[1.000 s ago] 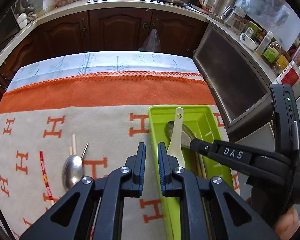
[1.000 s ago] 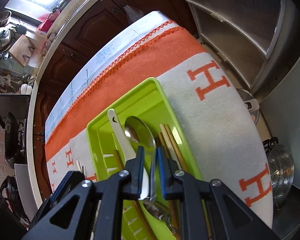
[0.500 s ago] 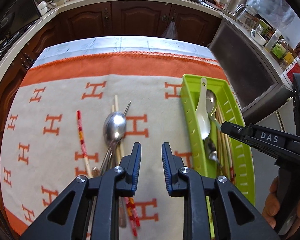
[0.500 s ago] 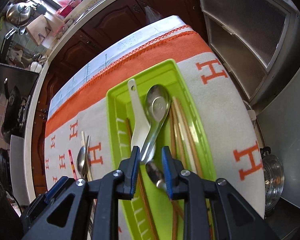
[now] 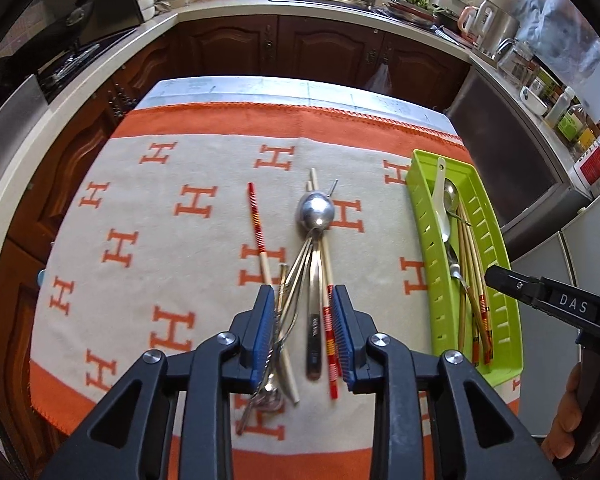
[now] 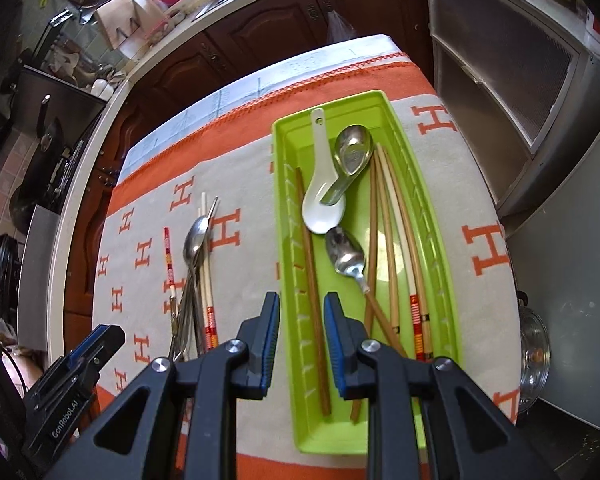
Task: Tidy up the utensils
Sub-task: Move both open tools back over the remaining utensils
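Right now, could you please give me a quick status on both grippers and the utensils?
Left gripper jaws opening over loose utensil pile, nothing gripped. Right gripper open, empty, above green tray. Tray holds spoons, chopsticks. Nothing blocking.

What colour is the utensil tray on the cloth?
Bright lime green; the tray shows best in the right wrist view.

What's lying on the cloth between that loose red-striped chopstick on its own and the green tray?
A bundle of utensils: a metal spoon on top, other metal handles and chopsticks under it. Then bare cloth up to the green tray. The left wrist view shows it best.
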